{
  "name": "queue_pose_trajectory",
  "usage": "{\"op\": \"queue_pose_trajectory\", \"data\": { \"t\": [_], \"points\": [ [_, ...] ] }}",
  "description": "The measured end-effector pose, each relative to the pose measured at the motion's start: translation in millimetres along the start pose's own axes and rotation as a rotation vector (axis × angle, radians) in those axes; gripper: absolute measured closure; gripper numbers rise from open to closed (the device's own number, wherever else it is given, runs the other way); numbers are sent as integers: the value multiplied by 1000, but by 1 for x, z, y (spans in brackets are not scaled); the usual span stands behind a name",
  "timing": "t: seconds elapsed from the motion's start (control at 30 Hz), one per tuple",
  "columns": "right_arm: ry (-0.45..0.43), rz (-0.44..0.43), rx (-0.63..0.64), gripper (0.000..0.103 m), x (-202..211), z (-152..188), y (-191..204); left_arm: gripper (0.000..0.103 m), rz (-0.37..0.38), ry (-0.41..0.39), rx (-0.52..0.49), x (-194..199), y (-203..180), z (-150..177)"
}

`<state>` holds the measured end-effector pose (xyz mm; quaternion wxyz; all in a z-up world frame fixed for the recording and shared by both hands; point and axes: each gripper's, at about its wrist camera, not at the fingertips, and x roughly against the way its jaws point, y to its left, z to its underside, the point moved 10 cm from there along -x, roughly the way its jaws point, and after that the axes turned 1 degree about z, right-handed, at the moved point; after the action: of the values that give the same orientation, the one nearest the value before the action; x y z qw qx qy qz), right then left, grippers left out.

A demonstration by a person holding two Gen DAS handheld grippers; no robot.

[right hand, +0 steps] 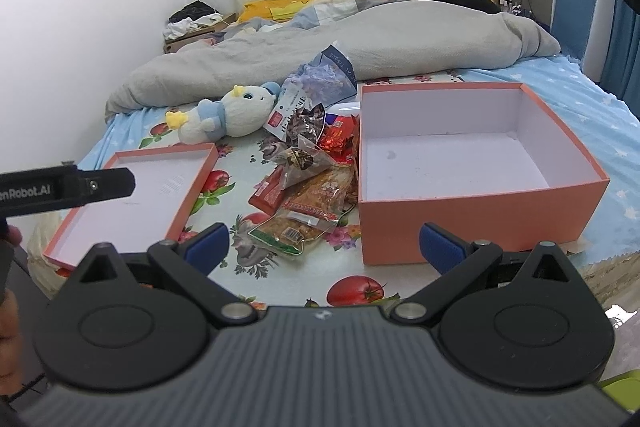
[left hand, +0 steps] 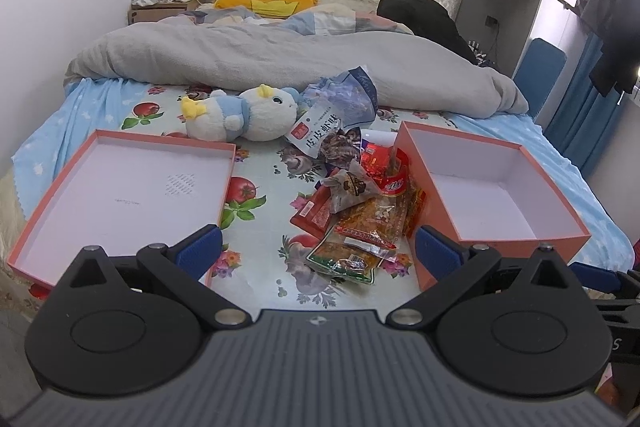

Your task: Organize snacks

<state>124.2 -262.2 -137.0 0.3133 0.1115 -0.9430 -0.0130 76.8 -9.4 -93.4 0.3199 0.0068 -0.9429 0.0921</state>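
**Both jaws spread, snacks heaped between box and lid**

The left gripper (left hand: 316, 247) and right gripper (right hand: 324, 243) both hover above the bed (left hand: 264, 179) with jaws spread wide, holding nothing. The snack packets (left hand: 356, 203) lie piled between the shallow pink lid (left hand: 120, 195) and the deep pink box (right hand: 472, 163). A plush toy (left hand: 244, 113) lies behind them.
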Motion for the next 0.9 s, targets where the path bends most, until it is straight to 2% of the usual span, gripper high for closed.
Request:
{"op": "queue_pose_trajectory", "data": {
  "t": [0.67, 0.9],
  "points": [
    [3, 0, 5, 0, 0, 1, 2, 0, -6, -6, -3, 1, 0, 0],
    [28, -16, 3, 0, -1, 7, 5, 0, -8, 0, -2, 0, 4, 3]
  ]
}}
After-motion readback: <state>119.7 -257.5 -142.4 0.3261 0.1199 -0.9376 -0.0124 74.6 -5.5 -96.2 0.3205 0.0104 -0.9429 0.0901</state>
